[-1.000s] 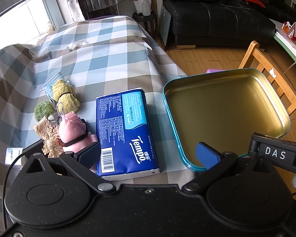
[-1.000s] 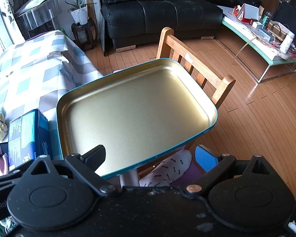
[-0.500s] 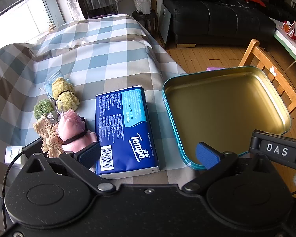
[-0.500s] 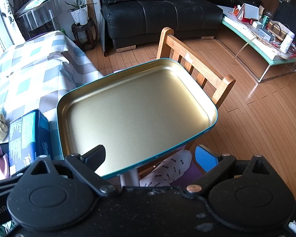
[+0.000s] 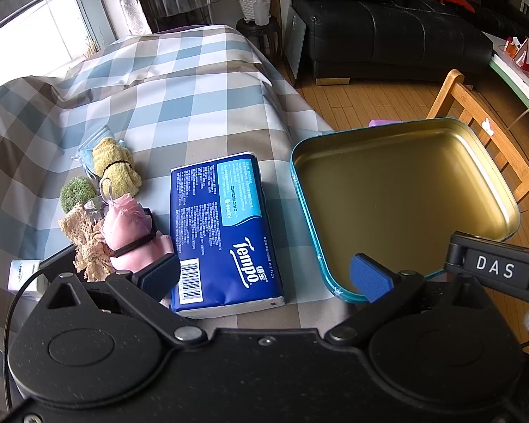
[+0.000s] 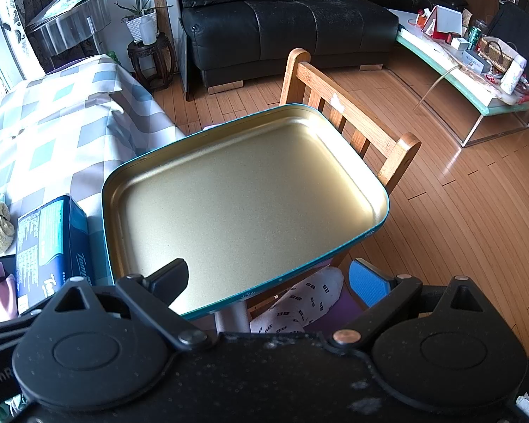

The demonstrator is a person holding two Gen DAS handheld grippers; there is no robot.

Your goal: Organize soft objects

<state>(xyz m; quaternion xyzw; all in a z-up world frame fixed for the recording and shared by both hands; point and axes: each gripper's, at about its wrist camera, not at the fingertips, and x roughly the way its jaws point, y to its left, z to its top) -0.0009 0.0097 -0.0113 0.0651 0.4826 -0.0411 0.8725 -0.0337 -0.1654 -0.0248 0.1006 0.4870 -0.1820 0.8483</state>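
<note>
A blue Tempo tissue pack point(image 5: 224, 232) lies flat on the checked tablecloth, with the near end of it between the fingers of my open left gripper point(image 5: 264, 276). Left of it sit a pink pouch point(image 5: 132, 227), a yellow rolled cloth point(image 5: 114, 165), a green pompom point(image 5: 74, 190) and a beige lace piece point(image 5: 83, 236). An empty gold tin tray with a teal rim point(image 5: 402, 190) rests at the table's right edge. My right gripper point(image 6: 271, 278) hangs open over the tray's point(image 6: 243, 204) near rim, holding nothing. The tissue pack point(image 6: 49, 243) shows at its left.
A wooden chair point(image 6: 349, 123) stands just behind the tray. A black sofa point(image 6: 285, 21) and a glass side table point(image 6: 465, 70) are farther off on the wood floor. A small white box point(image 5: 23, 275) lies at the table's near left. Patterned fabric point(image 6: 299, 303) shows under the tray.
The left gripper has drifted slightly back and left, so the tissue pack and tray sit a little further right in its view. The right view is almost unchanged.
</note>
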